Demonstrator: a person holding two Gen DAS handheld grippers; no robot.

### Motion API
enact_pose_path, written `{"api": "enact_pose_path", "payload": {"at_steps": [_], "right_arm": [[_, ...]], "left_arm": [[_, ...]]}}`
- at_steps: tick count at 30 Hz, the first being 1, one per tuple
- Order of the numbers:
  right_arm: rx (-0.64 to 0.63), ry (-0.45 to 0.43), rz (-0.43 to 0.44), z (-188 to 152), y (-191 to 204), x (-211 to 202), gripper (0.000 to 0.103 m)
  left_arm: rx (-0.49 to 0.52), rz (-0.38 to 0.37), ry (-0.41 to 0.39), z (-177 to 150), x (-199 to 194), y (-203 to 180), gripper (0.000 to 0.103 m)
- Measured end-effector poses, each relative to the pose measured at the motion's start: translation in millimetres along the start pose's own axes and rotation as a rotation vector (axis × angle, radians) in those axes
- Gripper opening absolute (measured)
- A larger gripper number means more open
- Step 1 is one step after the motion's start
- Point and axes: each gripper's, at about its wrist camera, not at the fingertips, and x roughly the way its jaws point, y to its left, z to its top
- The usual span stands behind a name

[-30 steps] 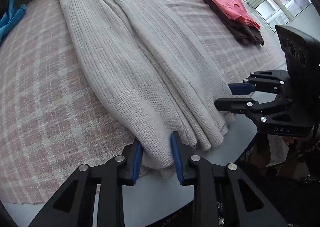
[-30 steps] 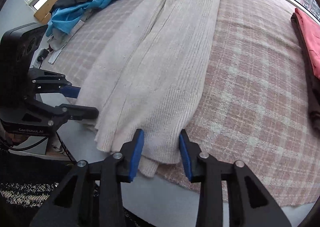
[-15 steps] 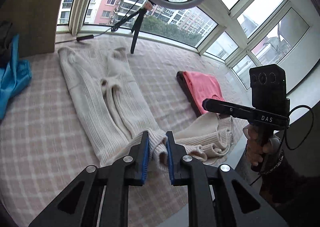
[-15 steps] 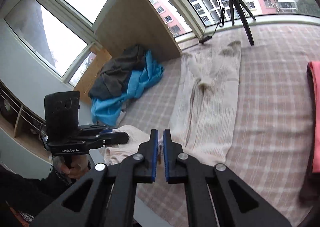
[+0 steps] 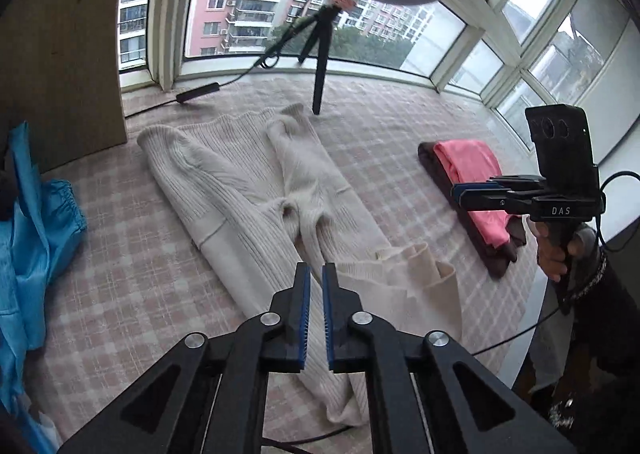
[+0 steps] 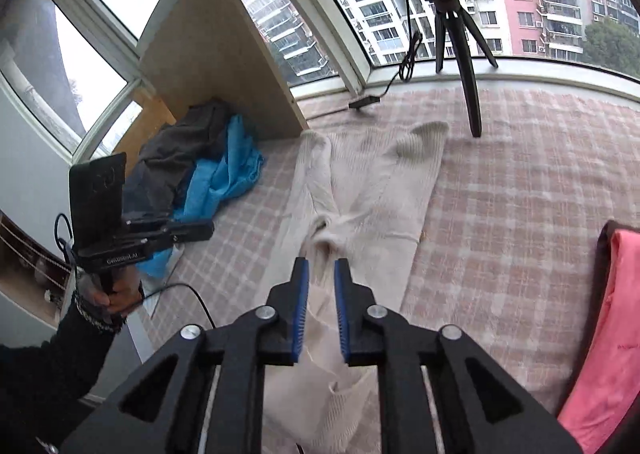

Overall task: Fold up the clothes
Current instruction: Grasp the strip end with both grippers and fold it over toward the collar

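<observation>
A cream ribbed knit garment (image 5: 248,173) lies lengthwise on the pink plaid cover (image 5: 120,274). Its near end (image 5: 400,274) is turned back loosely over the middle. My left gripper (image 5: 314,270) hovers above that fold, its jaws opening, a narrow gap and nothing between the blue pads. In the right wrist view the garment (image 6: 372,181) runs away from my right gripper (image 6: 321,266), which hangs over it with jaws opening and nothing in them. Each gripper shows in the other's view, hand-held: the right one (image 5: 456,189) and the left one (image 6: 210,230).
A red garment (image 5: 472,169) rests on a dark folded one at the right edge. Blue cloth (image 5: 36,238) and dark clothes (image 6: 172,157) pile at the left beside a wooden board (image 5: 60,33). A black tripod (image 5: 320,65) with a ring light stands beyond the garment, its cable (image 5: 200,91) trailing.
Both grippers closed on the garment's near hem, lifted it and carried it toward the far end. Now the hem lies turned back on the garment and both jaws have parted.
</observation>
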Motion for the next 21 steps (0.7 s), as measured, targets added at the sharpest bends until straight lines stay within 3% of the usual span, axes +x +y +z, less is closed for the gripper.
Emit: {"api": "enact_pose_path", "payload": {"at_steps": [1,2,7,12,16,17,20,21], "right_arm": [[0.008,0.024,-0.005,-18,-4,5,0.041],[0.016,0.038,0.001,-33,-8,10,0.044],[-0.008,0.081,0.003,-76,-15,31,0.044],[-0.051,0.085,0.052,-89,-19,40,0.044],[-0.109,0.117,0.046,-85,-13,59,0.044],[-0.119,0.119,0.046,-84,-11,62,0.043],[-0.152,0.094,0.035,-82,-2,58,0.011],[-0.156,0.077,0.033,-81,1,52,0.011]], "left_arm": [[0.028,-0.006,0.017,-6,7,-8,0.039],[0.057,-0.013,0.033,-12,14,-15,0.044],[0.200,0.031,0.139,-22,59,-42,0.045],[0.168,-0.023,0.178,-25,83,-39,0.044],[0.137,-0.066,0.158,-26,79,-40,0.016],[0.139,-0.064,0.150,-27,77,-42,0.014],[0.134,-0.052,0.132,-28,61,-45,0.013],[0.118,-0.048,0.117,-26,52,-43,0.013]]}}
